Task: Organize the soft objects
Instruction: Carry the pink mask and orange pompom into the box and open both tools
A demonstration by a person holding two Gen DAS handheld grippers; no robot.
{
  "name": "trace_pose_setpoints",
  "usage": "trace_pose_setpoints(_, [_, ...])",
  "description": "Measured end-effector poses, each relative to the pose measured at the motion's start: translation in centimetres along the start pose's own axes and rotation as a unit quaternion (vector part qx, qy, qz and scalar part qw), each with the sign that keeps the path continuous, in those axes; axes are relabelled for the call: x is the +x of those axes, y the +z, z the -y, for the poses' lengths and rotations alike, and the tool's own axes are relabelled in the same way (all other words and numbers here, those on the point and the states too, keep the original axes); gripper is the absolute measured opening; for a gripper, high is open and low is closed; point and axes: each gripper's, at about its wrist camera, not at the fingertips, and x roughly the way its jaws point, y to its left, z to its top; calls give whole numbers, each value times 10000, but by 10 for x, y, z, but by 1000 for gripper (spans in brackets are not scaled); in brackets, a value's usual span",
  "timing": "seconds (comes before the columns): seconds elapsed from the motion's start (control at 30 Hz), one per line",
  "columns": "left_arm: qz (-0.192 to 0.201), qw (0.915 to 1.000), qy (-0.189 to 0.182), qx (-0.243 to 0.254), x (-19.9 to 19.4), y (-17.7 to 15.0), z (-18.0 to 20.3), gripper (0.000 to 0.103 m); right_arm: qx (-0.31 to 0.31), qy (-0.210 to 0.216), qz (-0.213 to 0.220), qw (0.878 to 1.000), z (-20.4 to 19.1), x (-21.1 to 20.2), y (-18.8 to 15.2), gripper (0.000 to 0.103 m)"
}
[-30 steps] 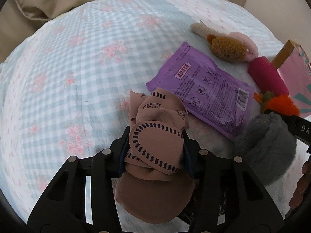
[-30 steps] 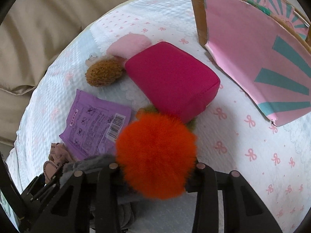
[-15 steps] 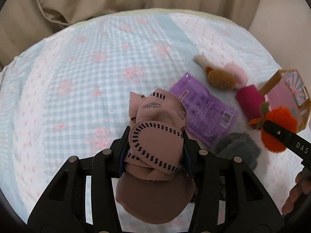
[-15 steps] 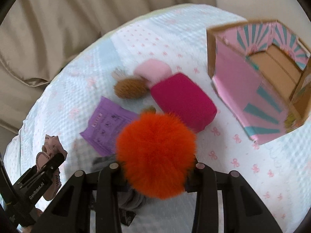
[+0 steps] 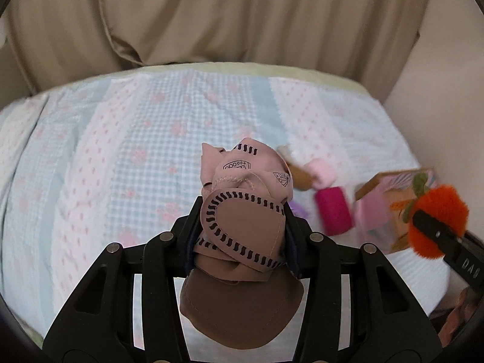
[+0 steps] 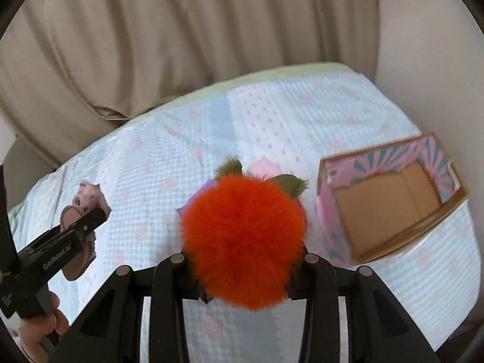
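My left gripper [image 5: 242,233] is shut on a bundle of brown fabric with dark stitching [image 5: 245,211] and holds it above the bed. It also shows in the right wrist view [image 6: 80,208]. My right gripper [image 6: 242,260] is shut on a fluffy orange ball with green leaves [image 6: 243,242], held above the bed; the ball also shows in the left wrist view [image 5: 435,220]. An open pink and teal cardboard box [image 6: 393,199] stands to the right, and its inside is bare.
On the quilted bed cover [image 5: 136,157] lie a magenta cushion [image 5: 334,211], a pink soft piece [image 5: 320,172] and a brown plush [image 5: 299,177]. A purple packet [image 6: 189,204] peeks out behind the ball. Beige curtains [image 5: 211,18] hang behind the bed.
Both grippers have risen well above the bed with their loads. The toys and packet now look smaller and farther below, and the box's open top has come into view.
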Motion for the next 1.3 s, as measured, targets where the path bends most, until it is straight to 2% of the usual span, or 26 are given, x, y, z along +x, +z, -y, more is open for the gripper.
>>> trace_pose_setpoints(0.1, [13,9995,-53,-325,-30,2,24,42,-202,113,39,9997,14,-29,10,35])
trace_pose_setpoints(0.23, [109,9988,-42,-475,-60,2,71,42,-395,230,52,9989,46,-60,23,35])
trace_pose_setpoints(0.43, [127,9986,-146,-484,-69,4,159,42,-585,213,42,9981,112,-84,41,35])
trace_pose_setpoints(0.57, [78,9985,-306,-441,-54,8,224,42,-679,58,-42,9977,160,-83,58,35])
trace_pose_setpoints(0.7, [-174,9980,-496,-351,-22,11,282,42,-619,-210,-292,9974,206,-63,75,35])
trace_pose_setpoints(0.87, [-750,9948,-663,-197,45,12,338,42,-615,-399,-964,9926,256,-17,87,35])
trace_pose_setpoints(1.1, [-1603,9853,-583,-49,139,-6,374,42,-536,-532,-1703,9825,308,52,94,35])
trace_pose_setpoints(1.3, [-2172,9751,-418,165,202,-21,397,42,-463,-430,-2254,9722,328,115,96,35])
